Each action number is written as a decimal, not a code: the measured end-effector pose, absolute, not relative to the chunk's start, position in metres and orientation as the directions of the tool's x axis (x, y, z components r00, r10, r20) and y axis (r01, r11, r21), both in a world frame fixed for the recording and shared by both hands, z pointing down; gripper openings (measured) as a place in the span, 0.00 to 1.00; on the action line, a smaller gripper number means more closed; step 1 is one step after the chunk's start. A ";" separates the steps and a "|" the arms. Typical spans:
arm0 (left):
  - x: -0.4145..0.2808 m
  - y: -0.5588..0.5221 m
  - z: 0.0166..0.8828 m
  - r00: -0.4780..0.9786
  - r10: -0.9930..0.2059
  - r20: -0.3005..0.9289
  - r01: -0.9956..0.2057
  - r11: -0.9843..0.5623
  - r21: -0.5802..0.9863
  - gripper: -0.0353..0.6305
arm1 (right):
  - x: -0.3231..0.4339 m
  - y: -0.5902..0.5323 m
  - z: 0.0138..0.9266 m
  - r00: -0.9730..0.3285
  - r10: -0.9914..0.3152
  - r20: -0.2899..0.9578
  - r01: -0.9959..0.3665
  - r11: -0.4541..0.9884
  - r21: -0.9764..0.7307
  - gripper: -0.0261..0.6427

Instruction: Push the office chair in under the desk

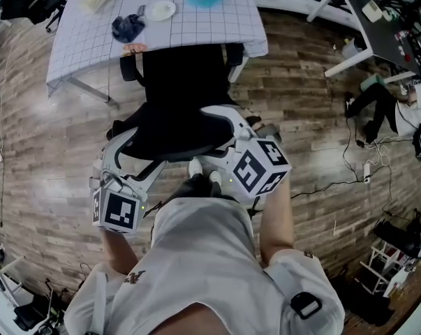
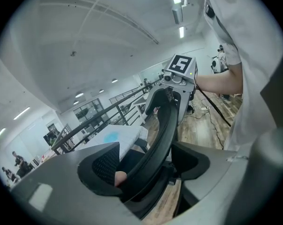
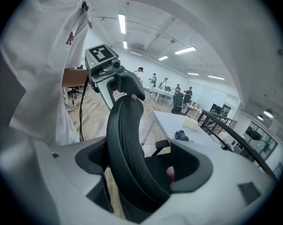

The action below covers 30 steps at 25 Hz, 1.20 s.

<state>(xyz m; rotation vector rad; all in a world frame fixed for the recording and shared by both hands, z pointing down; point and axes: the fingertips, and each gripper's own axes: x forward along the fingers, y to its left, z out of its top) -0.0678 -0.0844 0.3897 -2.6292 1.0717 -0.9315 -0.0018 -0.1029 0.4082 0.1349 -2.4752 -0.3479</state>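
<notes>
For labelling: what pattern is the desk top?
A thin dark grid on white; the desk shows best in head view.

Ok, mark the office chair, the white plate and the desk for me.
office chair (image 1: 172, 135): head view, on the curved black backrest.
white plate (image 1: 160, 10): head view, on the plate's centre.
desk (image 1: 217, 26): head view, on a bare part of the gridded top.

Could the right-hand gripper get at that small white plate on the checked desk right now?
Probably not: the right gripper is clamped on the black mesh office chair, which stands between it and the small white plate.
</notes>
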 end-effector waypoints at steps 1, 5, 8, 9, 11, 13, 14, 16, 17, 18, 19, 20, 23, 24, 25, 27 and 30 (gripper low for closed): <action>-0.068 -0.088 0.390 0.554 -0.674 0.490 -0.577 -0.734 -0.357 0.57 | -0.002 -0.106 0.408 -0.796 -0.182 0.577 -0.016 0.960 0.280 0.61; -0.069 -0.101 0.391 0.561 -0.673 0.482 -0.567 -0.736 -0.368 0.57 | -0.003 -0.119 0.409 -0.792 -0.206 0.575 -0.038 0.956 0.290 0.61; -0.074 -0.109 0.391 0.569 -0.667 0.481 -0.560 -0.742 -0.367 0.58 | -0.007 -0.126 0.409 -0.794 -0.219 0.567 -0.053 0.954 0.294 0.61; -0.075 -0.111 0.391 0.571 -0.666 0.481 -0.559 -0.744 -0.366 0.57 | -0.008 -0.128 0.409 -0.795 -0.221 0.565 -0.056 0.954 0.295 0.61; -0.078 -0.116 0.390 0.573 -0.665 0.479 -0.557 -0.745 -0.368 0.58 | -0.011 -0.133 0.408 -0.799 -0.228 0.557 -0.065 0.953 0.297 0.61; -0.079 -0.124 0.389 0.576 -0.665 0.476 -0.553 -0.746 -0.372 0.58 | -0.012 -0.139 0.407 -0.800 -0.234 0.552 -0.074 0.952 0.296 0.61; -0.079 -0.127 0.388 0.578 -0.664 0.474 -0.553 -0.746 -0.372 0.58 | -0.012 -0.142 0.406 -0.800 -0.234 0.552 -0.076 0.953 0.294 0.62; -0.078 -0.132 0.387 0.579 -0.666 0.470 -0.554 -0.744 -0.372 0.58 | -0.012 -0.148 0.405 -0.799 -0.230 0.556 -0.074 0.955 0.288 0.62; -0.078 -0.135 0.387 0.578 -0.668 0.468 -0.555 -0.743 -0.374 0.58 | -0.011 -0.151 0.405 -0.797 -0.228 0.558 -0.073 0.955 0.287 0.62; -0.077 -0.137 0.386 0.578 -0.670 0.466 -0.555 -0.742 -0.377 0.58 | -0.010 -0.153 0.405 -0.796 -0.228 0.560 -0.072 0.955 0.287 0.62; -0.077 -0.140 0.386 0.578 -0.671 0.464 -0.555 -0.740 -0.380 0.58 | -0.010 -0.156 0.405 -0.795 -0.229 0.562 -0.072 0.955 0.287 0.62; -0.077 -0.142 0.386 0.578 -0.672 0.462 -0.555 -0.739 -0.382 0.58 | -0.010 -0.158 0.405 -0.794 -0.229 0.563 -0.071 0.955 0.288 0.62; -0.077 -0.149 0.386 0.577 -0.674 0.461 -0.557 -0.738 -0.381 0.58 | -0.011 -0.165 0.405 -0.797 -0.226 0.560 -0.067 0.955 0.290 0.62; -0.077 -0.152 0.386 0.577 -0.674 0.462 -0.557 -0.738 -0.381 0.59 | -0.011 -0.167 0.405 -0.799 -0.225 0.558 -0.066 0.955 0.291 0.62; -0.077 -0.155 0.386 0.577 -0.673 0.463 -0.557 -0.738 -0.380 0.59 | -0.010 -0.170 0.405 -0.799 -0.224 0.558 -0.065 0.955 0.291 0.62; -0.075 -0.160 0.386 0.576 -0.673 0.464 -0.560 -0.738 -0.376 0.59 | -0.009 -0.175 0.405 -0.800 -0.218 0.559 -0.059 0.956 0.289 0.62; -0.073 -0.169 0.385 0.576 -0.675 0.461 -0.561 -0.737 -0.377 0.59 | -0.007 -0.184 0.403 -0.804 -0.213 0.555 -0.055 0.956 0.287 0.62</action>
